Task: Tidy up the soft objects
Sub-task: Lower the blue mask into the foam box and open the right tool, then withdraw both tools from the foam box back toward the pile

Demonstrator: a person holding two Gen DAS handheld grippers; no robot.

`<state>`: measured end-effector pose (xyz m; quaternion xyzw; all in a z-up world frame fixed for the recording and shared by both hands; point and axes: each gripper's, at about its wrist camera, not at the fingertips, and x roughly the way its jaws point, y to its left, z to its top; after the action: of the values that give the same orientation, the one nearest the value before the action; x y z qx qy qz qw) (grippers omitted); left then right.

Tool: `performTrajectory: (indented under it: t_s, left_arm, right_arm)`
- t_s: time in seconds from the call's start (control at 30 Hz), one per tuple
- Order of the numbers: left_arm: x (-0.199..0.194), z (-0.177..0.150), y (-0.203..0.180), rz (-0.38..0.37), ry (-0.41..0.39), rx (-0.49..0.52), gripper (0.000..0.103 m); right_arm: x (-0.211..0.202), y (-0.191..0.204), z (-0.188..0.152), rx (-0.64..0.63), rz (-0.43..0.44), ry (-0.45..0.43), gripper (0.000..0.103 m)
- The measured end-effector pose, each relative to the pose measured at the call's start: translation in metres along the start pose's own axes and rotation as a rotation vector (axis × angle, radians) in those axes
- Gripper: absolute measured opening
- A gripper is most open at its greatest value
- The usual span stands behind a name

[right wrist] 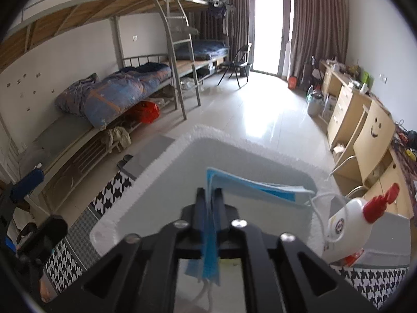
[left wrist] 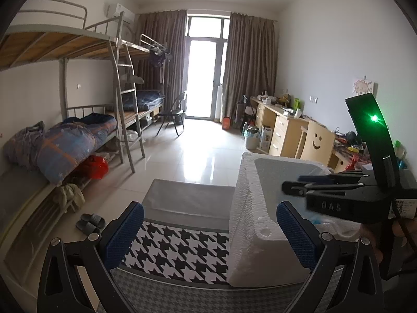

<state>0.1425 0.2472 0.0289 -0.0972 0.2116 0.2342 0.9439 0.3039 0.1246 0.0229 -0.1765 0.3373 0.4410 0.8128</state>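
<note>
A white foam box (left wrist: 250, 208) (right wrist: 161, 172) stands on a houndstooth tablecloth (left wrist: 182, 250). My right gripper (right wrist: 208, 195) hangs over the box's hollow, shut on a blue face mask (right wrist: 260, 187). The mask stands on edge between the pads and sticks out to the right, its white ear loop (right wrist: 319, 208) dangling. From the left wrist view, the right gripper (left wrist: 294, 186) reaches in from the right above the box. My left gripper (left wrist: 209, 221) is open in front of the box's near corner, and its pads touch nothing.
A white bottle with a red cap (right wrist: 346, 216) lies right of the box on a clear container (right wrist: 385, 240). A grey bin (left wrist: 190, 198) sits behind the cloth on the left. Bunk beds (left wrist: 78, 140), desks (left wrist: 284, 127) and tiled floor lie beyond.
</note>
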Motion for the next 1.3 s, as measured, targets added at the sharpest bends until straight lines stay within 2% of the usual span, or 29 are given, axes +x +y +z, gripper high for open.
performTrajectory:
  t_s: [0.03,0.1,0.13,0.63,1.3]
  left_arm:
    - [0.0,0.0,0.0,0.001,0.0,0.001,0.102]
    - [0.001,-0.001,-0.001,0.001,0.003,-0.001,0.102]
    - [0.002,-0.001,-0.001,0.0,0.005,-0.002,0.102]
    - [-0.008,-0.003,-0.009,-0.009,-0.007,0.01,0.102]
    - [-0.035,-0.008,-0.032,-0.05,-0.024,0.031,0.102]
  right_arm:
    - [-0.001,0.0,-0.001,0.0,-0.004,-0.006,0.054]
    - [-0.005,0.0,-0.002,0.003,-0.013,-0.03,0.078]
    - [-0.008,-0.001,-0.003,0.006,-0.01,-0.041,0.08]
    - [-0.037,-0.005,-0.005,0.009,-0.01,-0.089,0.08]
    - [-0.084,-0.011,-0.032,0.042,-0.024,-0.168,0.08]
